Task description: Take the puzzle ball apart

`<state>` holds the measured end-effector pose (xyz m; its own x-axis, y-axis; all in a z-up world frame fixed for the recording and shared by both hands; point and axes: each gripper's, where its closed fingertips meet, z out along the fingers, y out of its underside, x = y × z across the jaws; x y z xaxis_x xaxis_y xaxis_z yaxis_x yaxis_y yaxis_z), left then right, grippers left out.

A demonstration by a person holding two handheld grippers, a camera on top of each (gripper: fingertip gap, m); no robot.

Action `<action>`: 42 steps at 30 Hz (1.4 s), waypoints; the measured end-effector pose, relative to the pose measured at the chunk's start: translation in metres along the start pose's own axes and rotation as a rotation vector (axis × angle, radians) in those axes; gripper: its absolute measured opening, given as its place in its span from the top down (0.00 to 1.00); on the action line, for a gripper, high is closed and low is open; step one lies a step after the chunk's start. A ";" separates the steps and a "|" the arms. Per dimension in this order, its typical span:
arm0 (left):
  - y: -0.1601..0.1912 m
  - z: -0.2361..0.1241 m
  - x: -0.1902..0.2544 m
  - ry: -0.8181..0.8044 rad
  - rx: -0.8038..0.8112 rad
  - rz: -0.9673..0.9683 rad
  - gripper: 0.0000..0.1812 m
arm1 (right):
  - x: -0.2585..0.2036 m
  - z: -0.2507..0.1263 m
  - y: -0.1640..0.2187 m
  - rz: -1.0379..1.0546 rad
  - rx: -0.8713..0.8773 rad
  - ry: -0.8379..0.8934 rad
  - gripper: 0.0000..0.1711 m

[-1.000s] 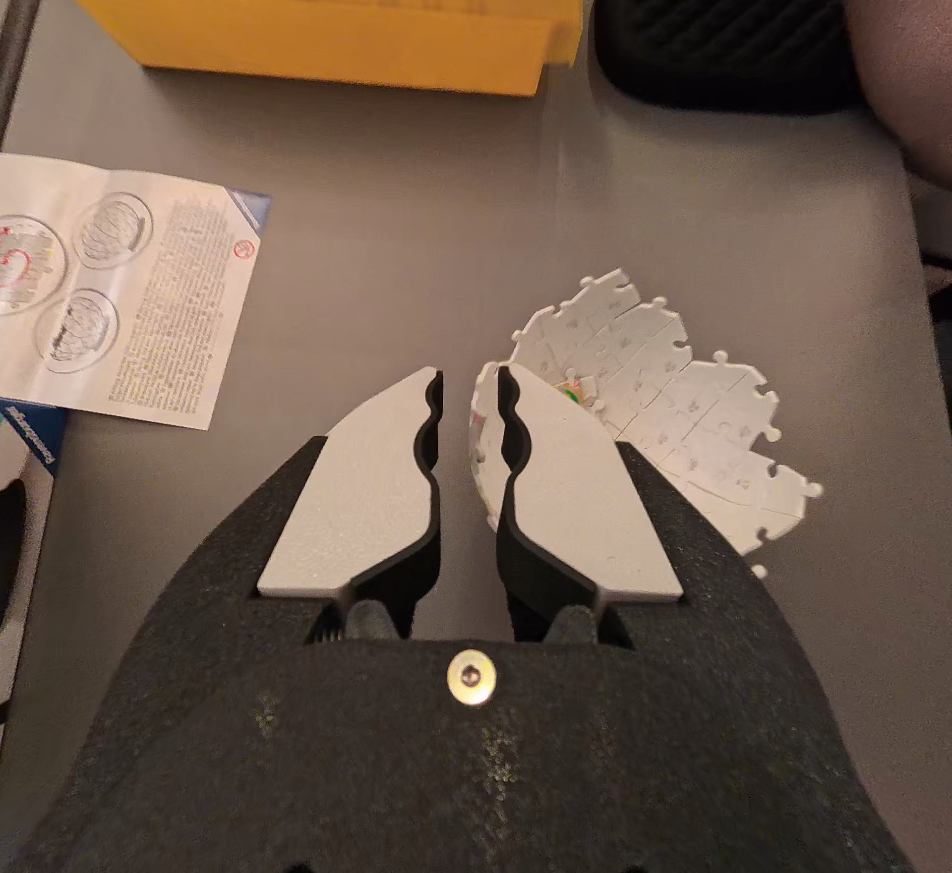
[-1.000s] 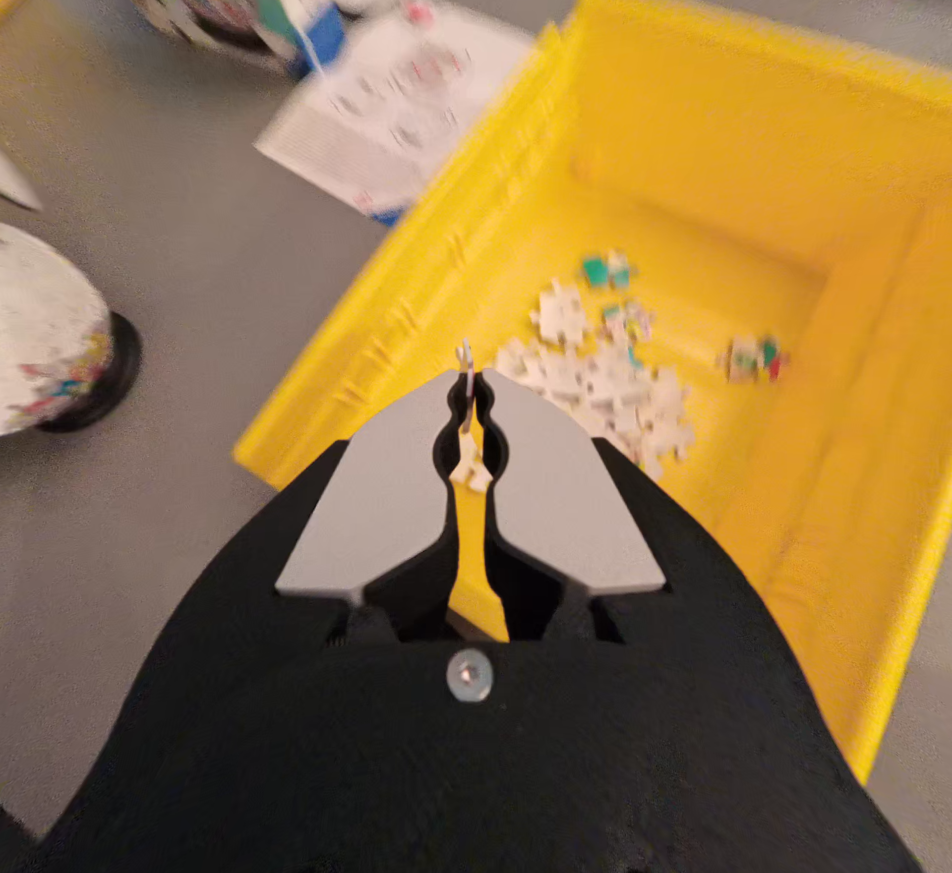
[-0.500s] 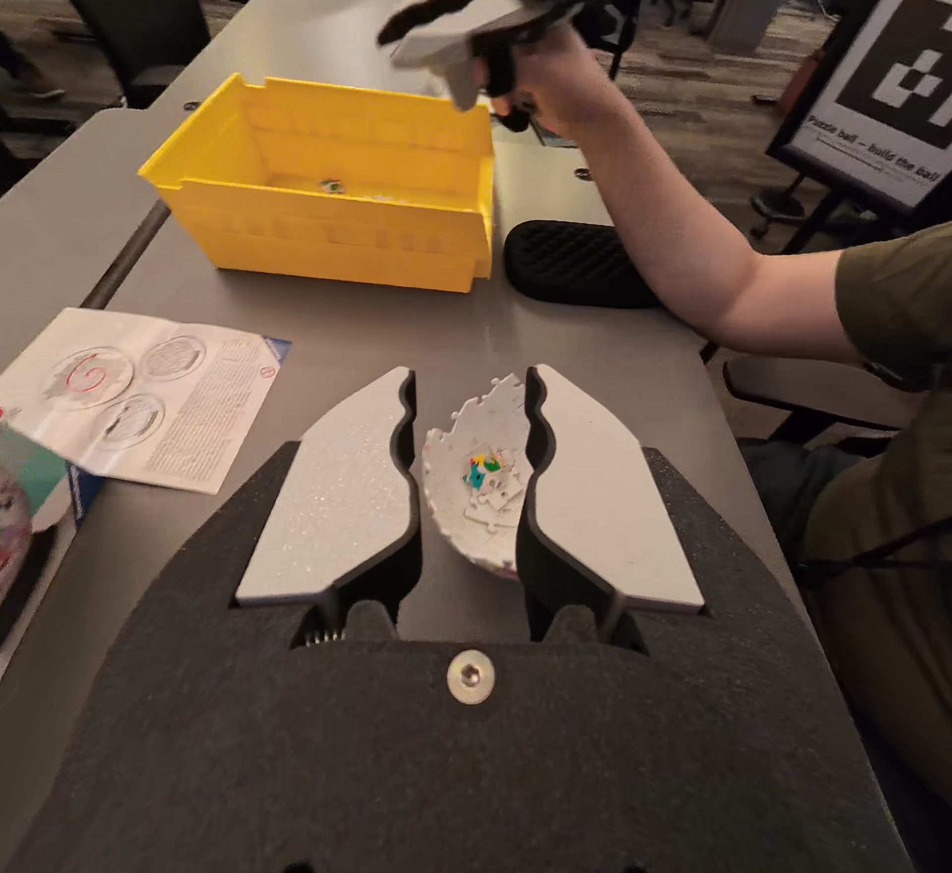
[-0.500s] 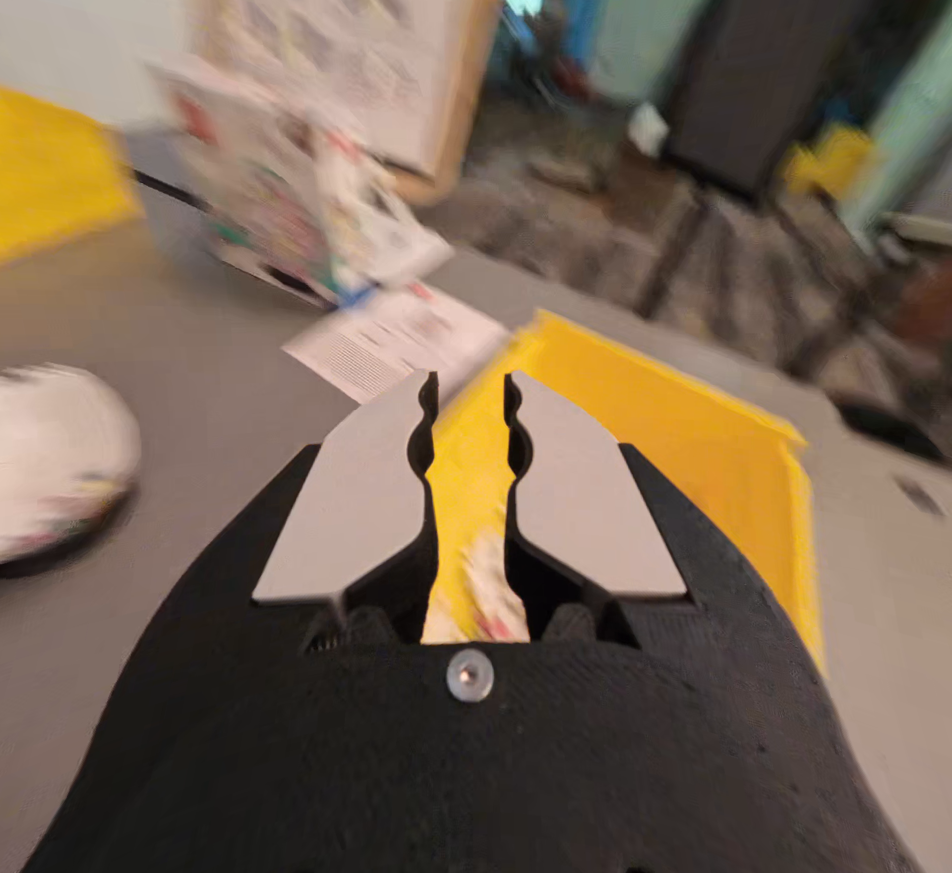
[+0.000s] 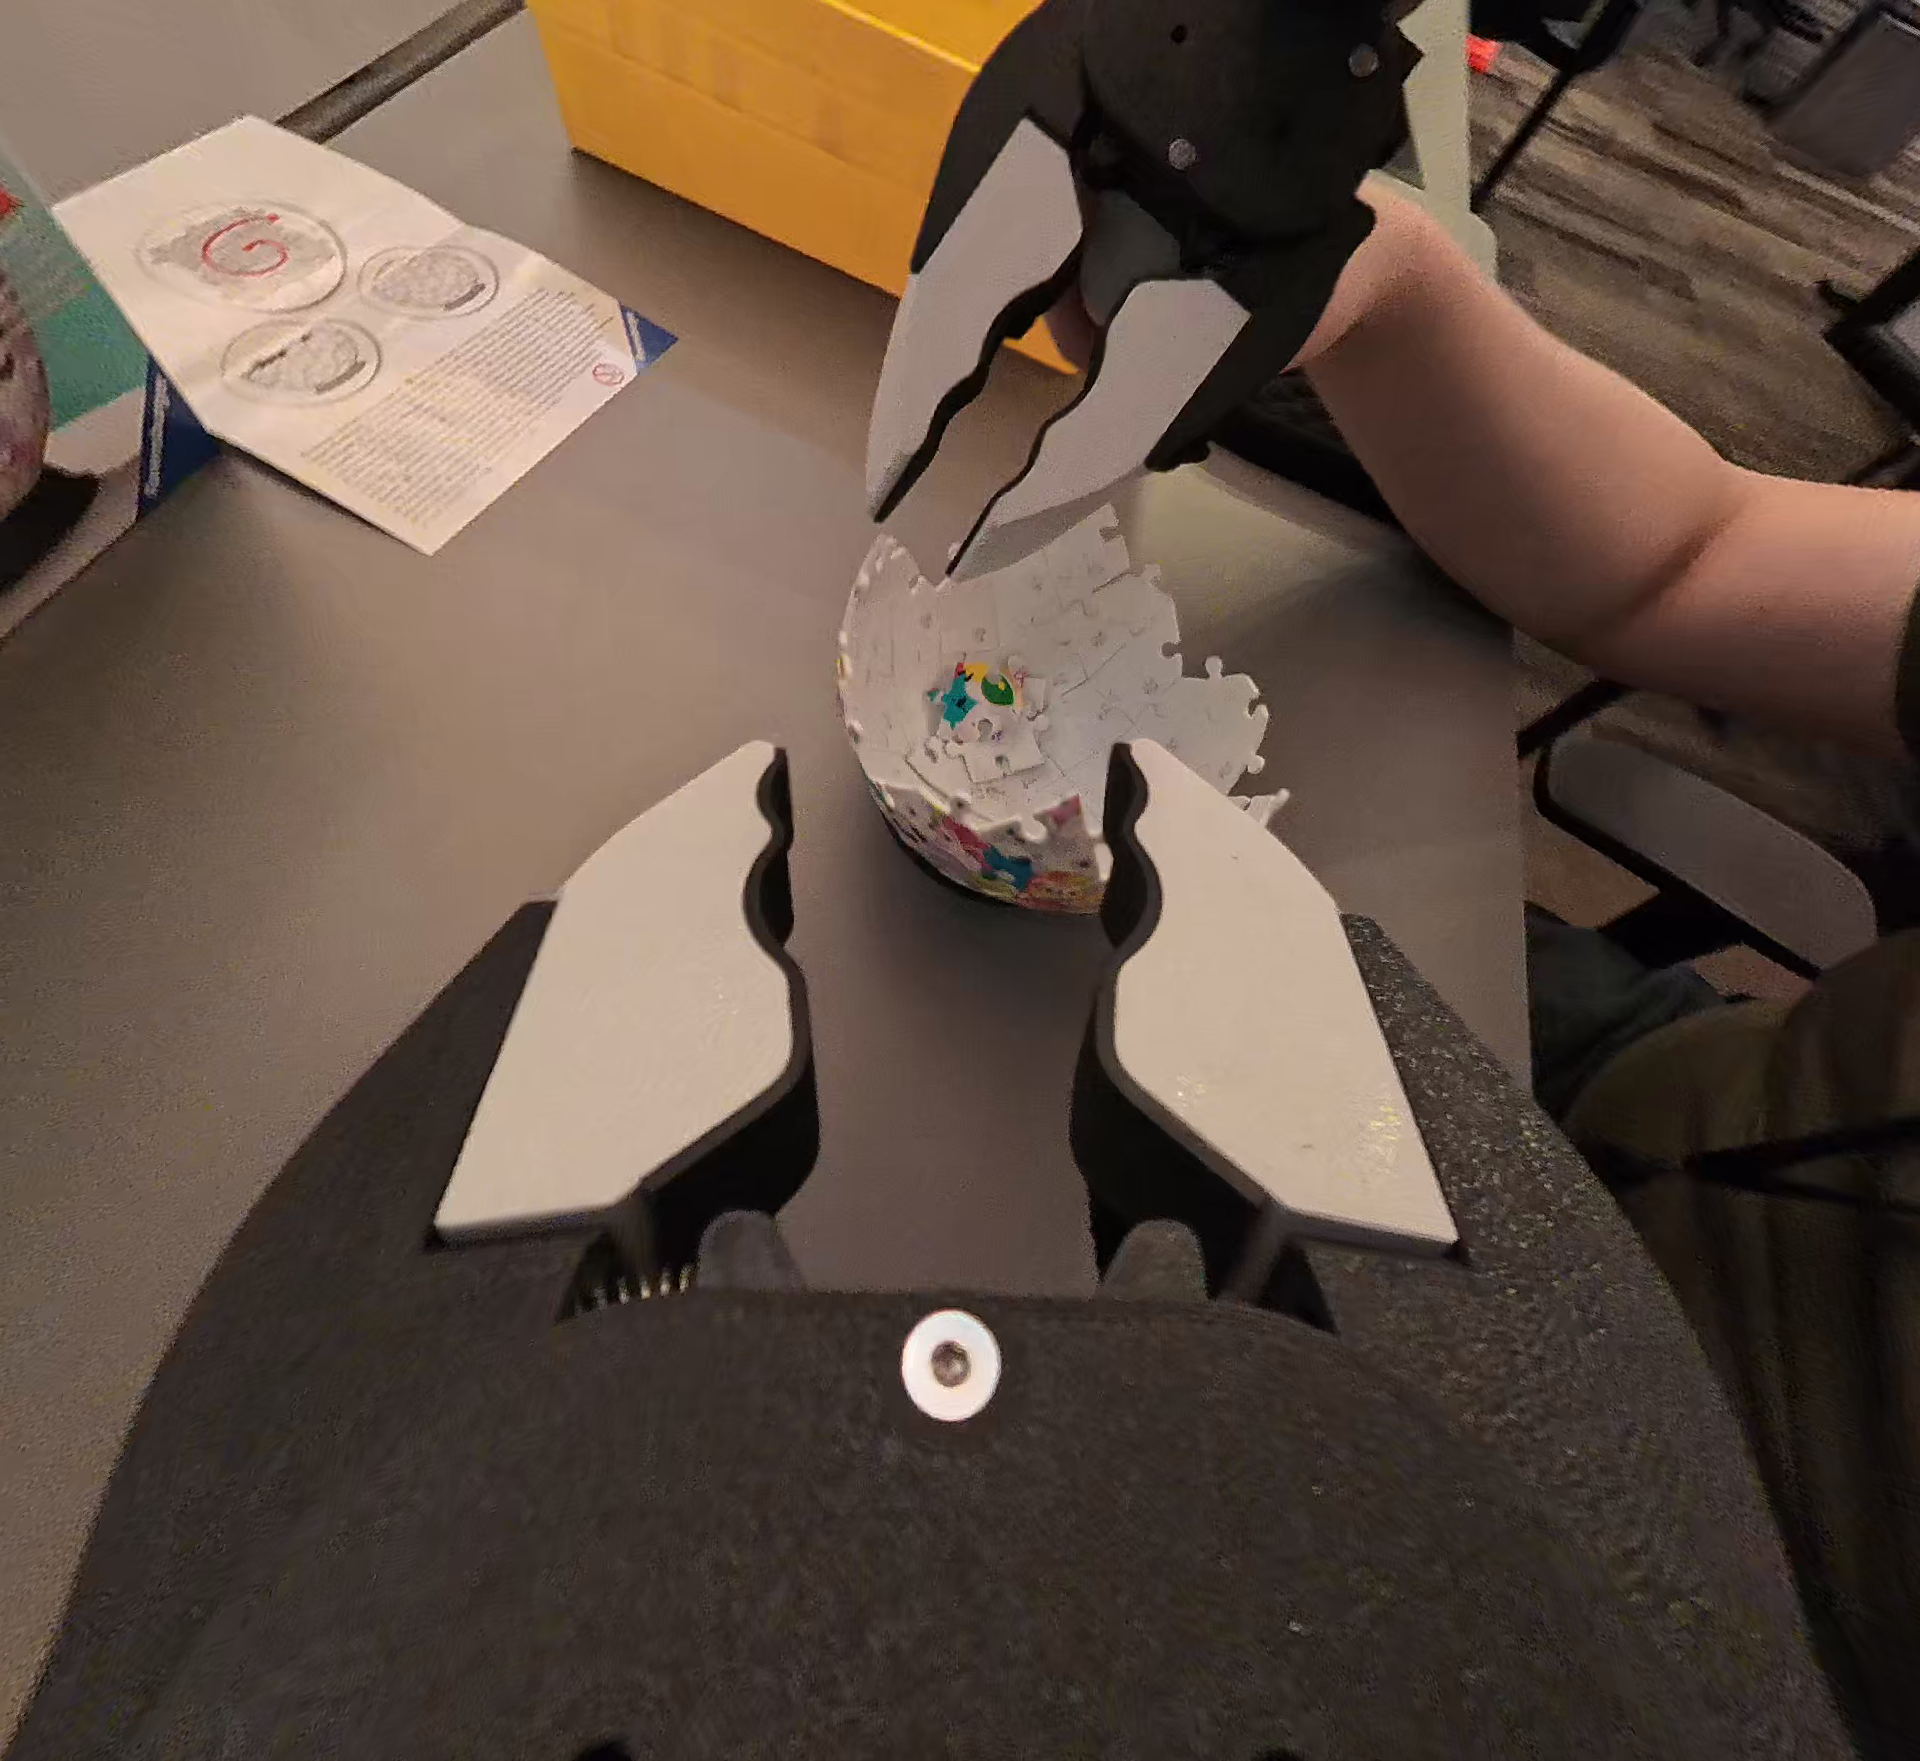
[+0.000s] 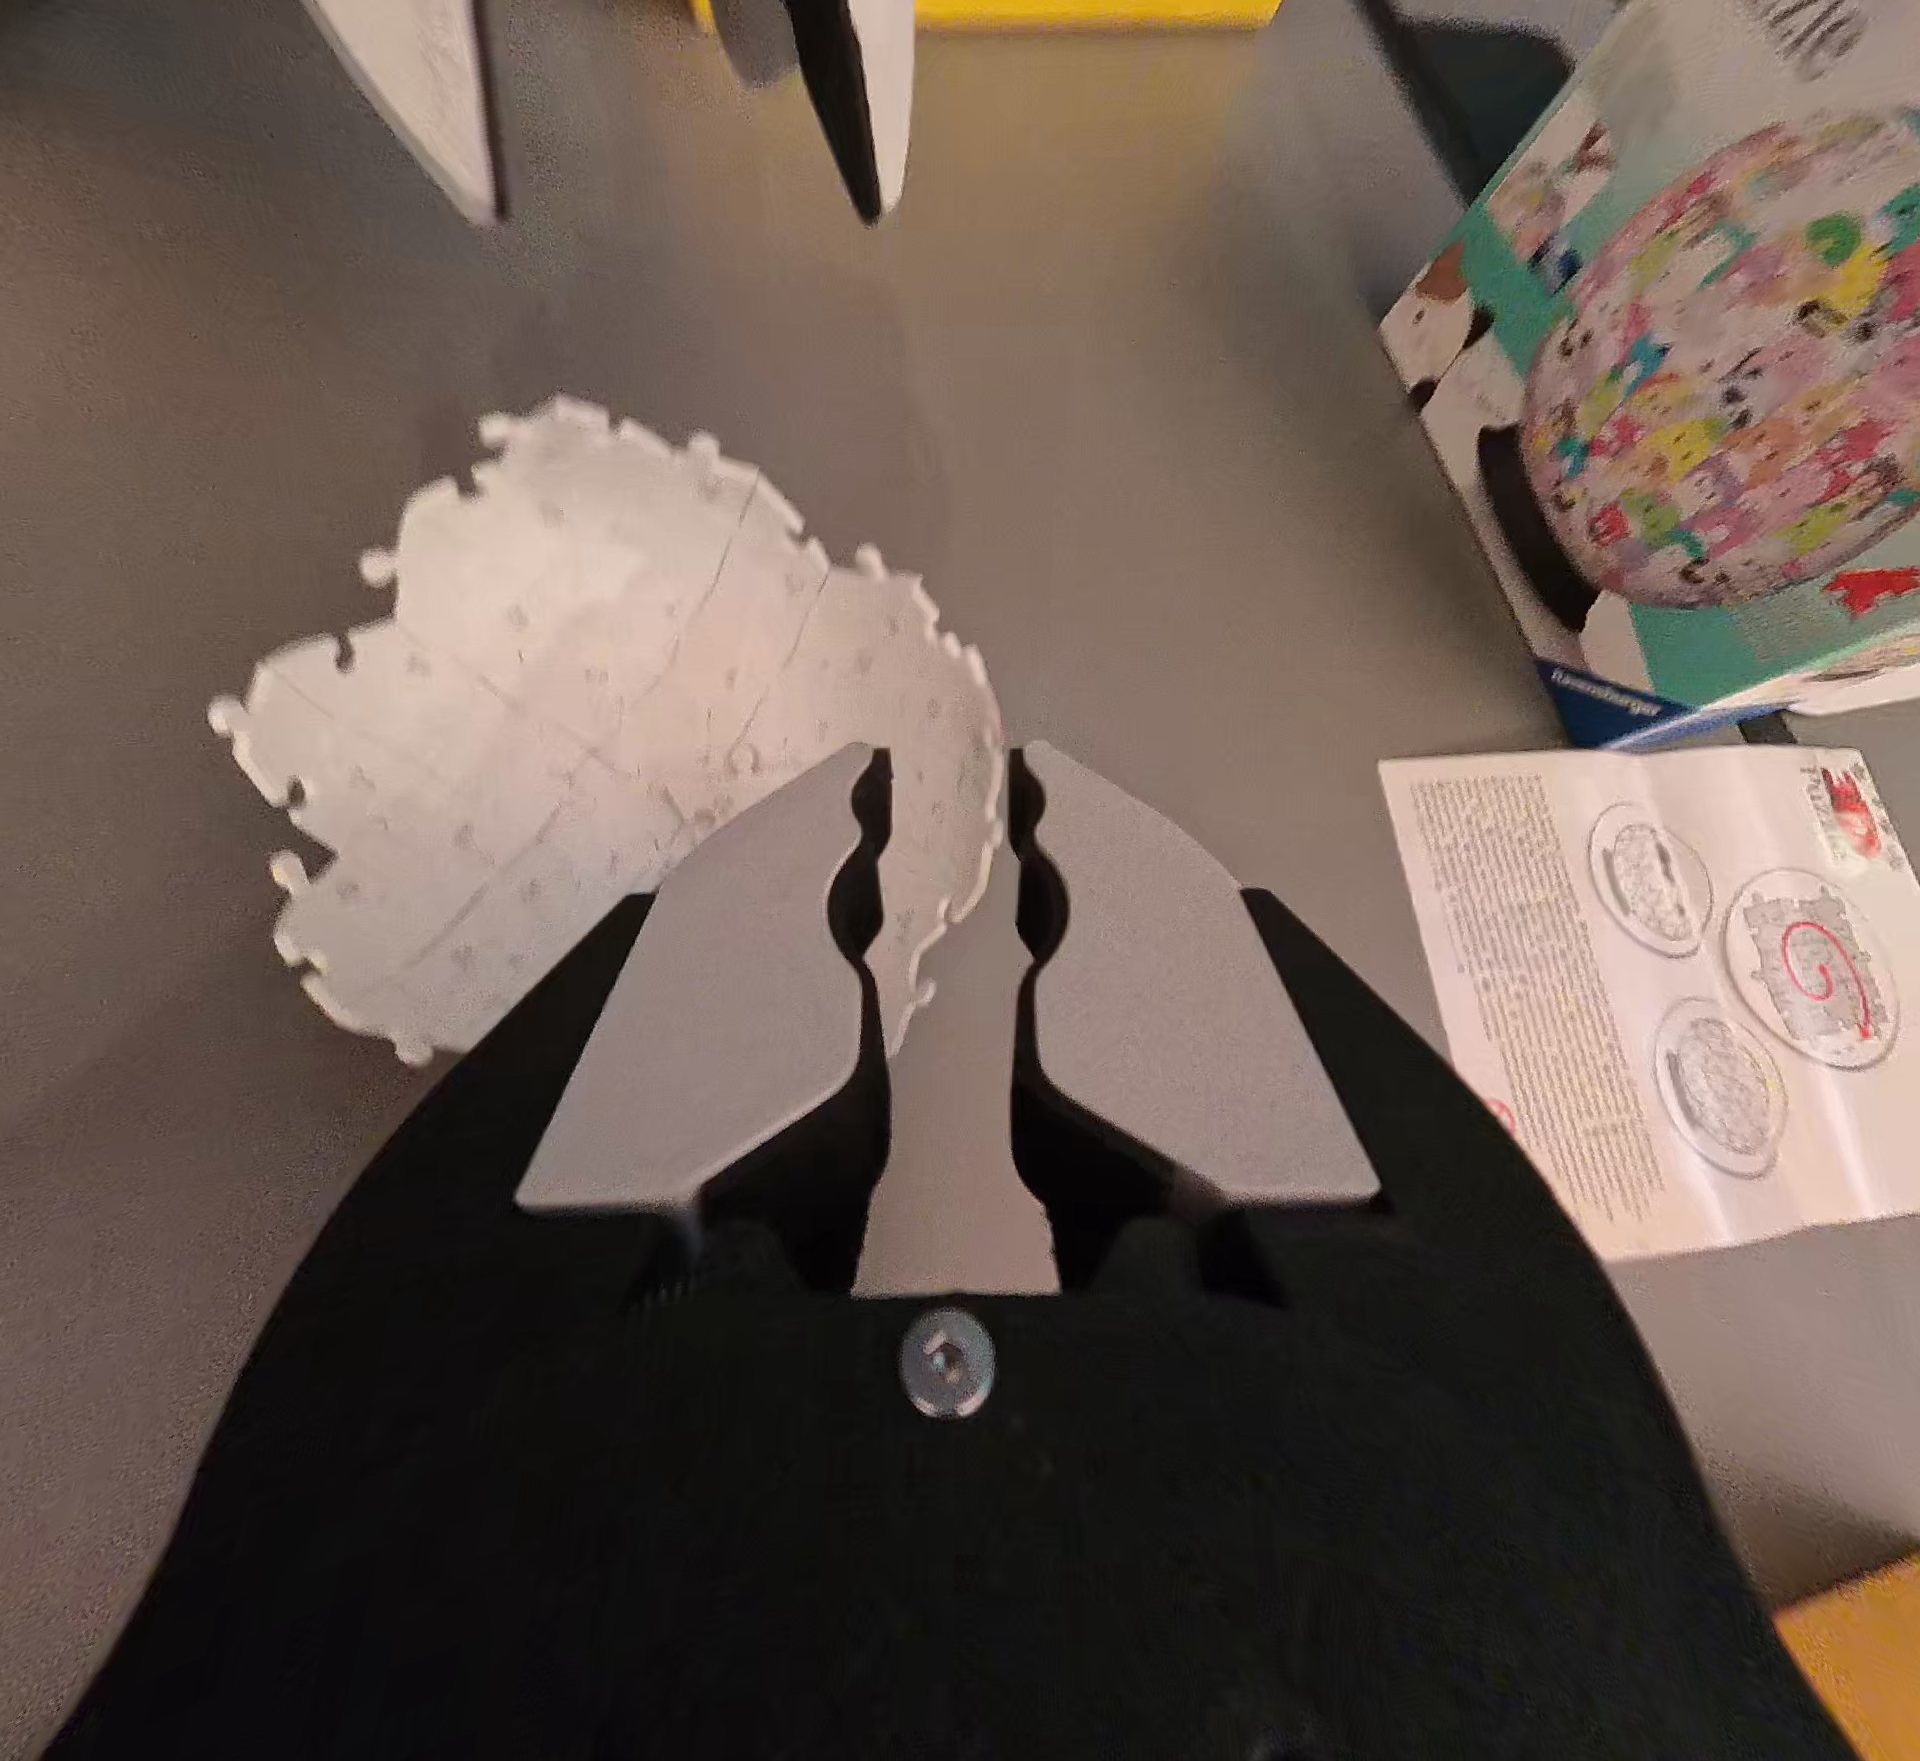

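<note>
The puzzle ball is down to a bowl-shaped shell [image 5: 1091, 662], white inside and colourful outside, resting on the grey table [image 5: 416, 776]. A few loose pieces [image 5: 977, 703] lie inside it. My left gripper [image 5: 951, 755] is wide open and empty, just short of the shell's near side. My right gripper [image 5: 916, 539] comes down from above with its tips at the shell's far rim. In the right wrist view it [image 6: 948, 761] is open by a narrow gap, with the rim of the shell [image 6: 582, 703] showing between its jaws. The left gripper [image 6: 675, 210] shows at the top.
A yellow bin [image 5: 810, 18] stands behind the shell. A folded leaflet [image 5: 343, 309] and the puzzle's box [image 6: 1714, 464] lie to the left of the shell. A person's forearm [image 5: 1558, 548] reaches in from the right, near the table's right edge. The grippers' ends are close to 9 centimeters from one another.
My right gripper let go of a piece over the yellow bin and swung back to the shell's rim. My left gripper has opened wide and drawn back from the shell.
</note>
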<state>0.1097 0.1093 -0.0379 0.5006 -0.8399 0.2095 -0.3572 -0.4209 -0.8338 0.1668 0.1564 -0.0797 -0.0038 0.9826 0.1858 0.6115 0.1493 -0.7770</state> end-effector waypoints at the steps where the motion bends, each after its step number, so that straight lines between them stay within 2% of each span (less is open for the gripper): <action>1: 0.007 0.002 0.003 -0.018 0.003 -0.012 0.66 | -0.002 0.001 0.005 -0.016 -0.034 0.005 0.88; 5: 0.030 0.015 0.018 -0.044 -0.017 -0.101 0.59 | 0.004 -0.001 0.008 0.007 -0.037 0.043 0.88; 9: 0.031 0.028 0.030 -0.023 0.003 -0.198 0.55 | 0.012 -0.005 0.007 0.151 -0.024 0.051 0.88; 16: 0.046 0.034 0.005 -0.145 -0.102 -0.123 0.65 | 0.002 -0.005 0.036 0.206 -0.178 -0.003 0.90; 17: 0.046 0.033 0.002 -0.149 -0.100 -0.121 0.65 | -0.001 -0.005 0.037 0.211 -0.193 -0.016 0.91; 19: 0.043 0.031 0.001 -0.122 -0.078 -0.119 0.71 | -0.008 -0.008 0.042 0.194 -0.236 -0.039 0.92; 21: 0.040 0.030 -0.002 -0.101 -0.069 -0.108 0.71 | -0.008 -0.011 0.043 0.167 -0.249 -0.026 0.94; 32: 0.018 0.048 -0.047 -0.106 -0.115 0.003 0.72 | 0.000 -0.035 0.012 0.163 -0.024 -0.028 0.97; 35: 0.008 0.059 -0.051 -0.058 -0.081 0.014 0.71 | 0.001 -0.032 0.012 0.156 -0.013 -0.036 0.96; 37: -0.001 0.060 -0.042 0.035 -0.021 -0.018 0.71 | 0.002 -0.028 0.012 0.140 -0.011 -0.024 0.95; 40: -0.010 0.048 -0.026 0.190 0.030 -0.120 0.71 | 0.000 -0.021 0.005 0.102 0.028 -0.030 0.90; 42: -0.008 0.037 -0.024 0.216 0.013 -0.144 0.71 | -0.003 -0.016 -0.010 0.028 0.094 -0.049 0.88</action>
<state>0.1301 0.1452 -0.0553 0.3652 -0.8258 0.4298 -0.2835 -0.5384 -0.7935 0.1737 0.1499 -0.0629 -0.0280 0.9905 0.1349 0.5351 0.1289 -0.8349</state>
